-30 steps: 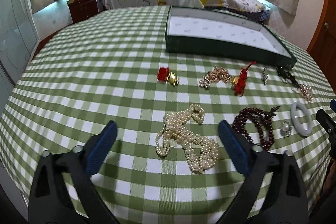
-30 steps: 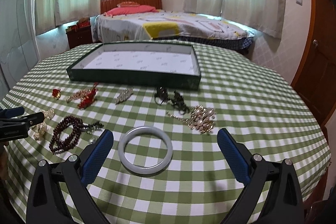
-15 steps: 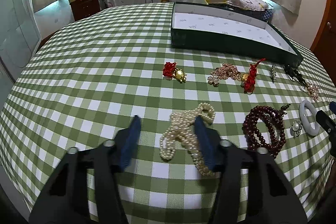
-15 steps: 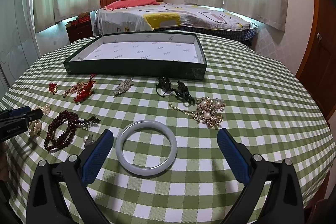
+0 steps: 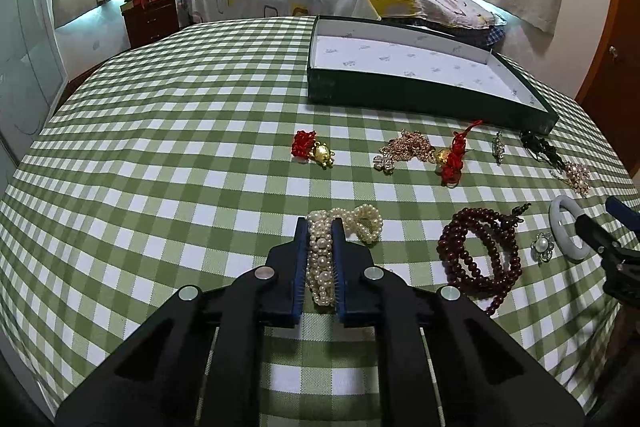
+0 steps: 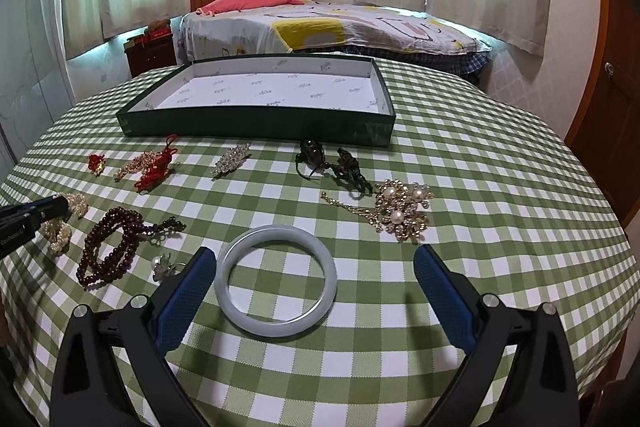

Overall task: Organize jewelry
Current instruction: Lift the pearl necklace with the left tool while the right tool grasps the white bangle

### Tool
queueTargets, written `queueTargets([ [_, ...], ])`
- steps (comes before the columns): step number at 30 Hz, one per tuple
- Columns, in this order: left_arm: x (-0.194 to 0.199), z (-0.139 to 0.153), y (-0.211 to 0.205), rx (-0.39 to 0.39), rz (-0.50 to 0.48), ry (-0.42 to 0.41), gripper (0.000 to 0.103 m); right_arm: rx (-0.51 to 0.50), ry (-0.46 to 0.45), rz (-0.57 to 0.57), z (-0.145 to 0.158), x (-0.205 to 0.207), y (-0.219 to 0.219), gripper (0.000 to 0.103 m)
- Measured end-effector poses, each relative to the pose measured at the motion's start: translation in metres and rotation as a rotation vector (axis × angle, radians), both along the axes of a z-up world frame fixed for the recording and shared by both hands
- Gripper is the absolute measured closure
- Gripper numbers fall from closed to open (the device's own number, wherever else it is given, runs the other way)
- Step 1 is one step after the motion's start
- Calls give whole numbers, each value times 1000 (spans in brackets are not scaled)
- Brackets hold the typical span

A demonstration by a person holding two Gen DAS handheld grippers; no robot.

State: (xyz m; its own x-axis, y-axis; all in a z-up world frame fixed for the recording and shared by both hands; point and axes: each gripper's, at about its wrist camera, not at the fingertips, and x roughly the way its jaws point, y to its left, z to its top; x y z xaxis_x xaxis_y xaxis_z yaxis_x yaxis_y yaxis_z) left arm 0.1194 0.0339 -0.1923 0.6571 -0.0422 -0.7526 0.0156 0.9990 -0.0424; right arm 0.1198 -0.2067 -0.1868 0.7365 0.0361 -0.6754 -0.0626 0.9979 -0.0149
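Green-white checked tablecloth [image 6: 480,163]; cream pearls [image 5: 320,259]; maroon beads [image 5: 480,255]; seemingly pale-jade bangle [image 6: 276,285].

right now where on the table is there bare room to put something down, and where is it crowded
Bare: the whole tray floor; the cloth left of the red charm and pearls; the cloth right of the gold brooch and tray. Crowded: the strip before the tray, and the near patch from pearls past the dark beads to the bangle.
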Motion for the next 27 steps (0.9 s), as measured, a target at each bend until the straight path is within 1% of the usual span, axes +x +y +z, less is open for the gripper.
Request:
queueTargets([
  [9,1,0,0,-1,1,1,91,-13,32,20,-9,10,7,6],
  [15,2,-1,2,-4,8,12,91,-1,70,34,-17,13,8,6],
  [23,3,-4,3,-6,9,19,91,27,75,43,-17,11,6,8],
  [26,3,-4,3,-6,8,19,91,22,72,47,-17,8,8,13],
  [27,3,-4,3,-6,8,19,91,21,69,50,-16,8,8,21],
])
